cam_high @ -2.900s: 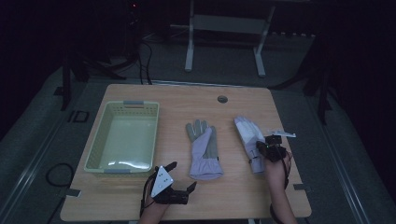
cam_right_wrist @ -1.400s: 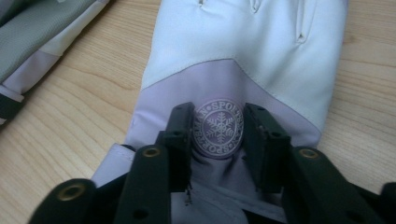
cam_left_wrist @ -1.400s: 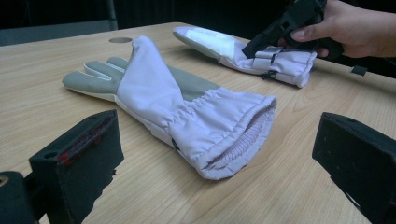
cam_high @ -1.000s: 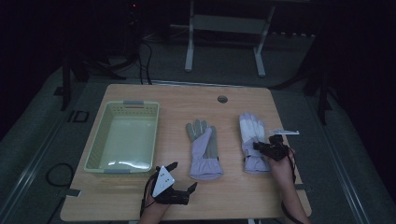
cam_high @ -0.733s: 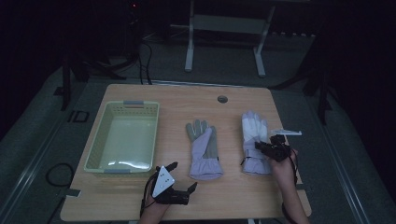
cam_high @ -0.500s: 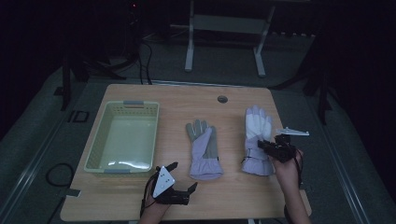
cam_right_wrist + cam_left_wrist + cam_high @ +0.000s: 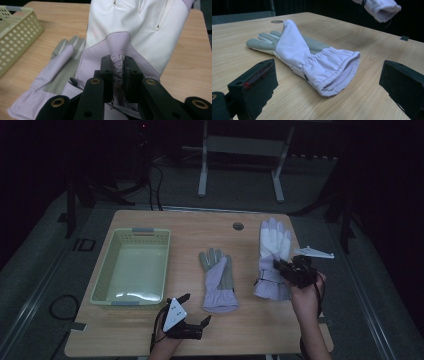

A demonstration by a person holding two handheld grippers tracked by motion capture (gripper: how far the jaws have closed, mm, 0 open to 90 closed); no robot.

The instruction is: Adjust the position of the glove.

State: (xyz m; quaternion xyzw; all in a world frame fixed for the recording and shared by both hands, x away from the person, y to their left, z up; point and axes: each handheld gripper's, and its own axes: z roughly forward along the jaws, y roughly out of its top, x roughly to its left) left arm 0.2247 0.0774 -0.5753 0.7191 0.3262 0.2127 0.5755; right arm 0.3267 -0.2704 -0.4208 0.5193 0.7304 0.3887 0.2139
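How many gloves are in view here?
2. One glove lies flat mid-table, right of the basket. The other glove hangs lifted above the table's right side, pinched in the right tongs. None seems hidden.

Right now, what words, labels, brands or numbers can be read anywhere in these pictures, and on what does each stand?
"SPO": part of a round printed emblem on the fold of the white glove pinched in the right gripper; the rest of the emblem is hidden in the fold.
The grey-palmed glove, the basket and the table show no readable text.
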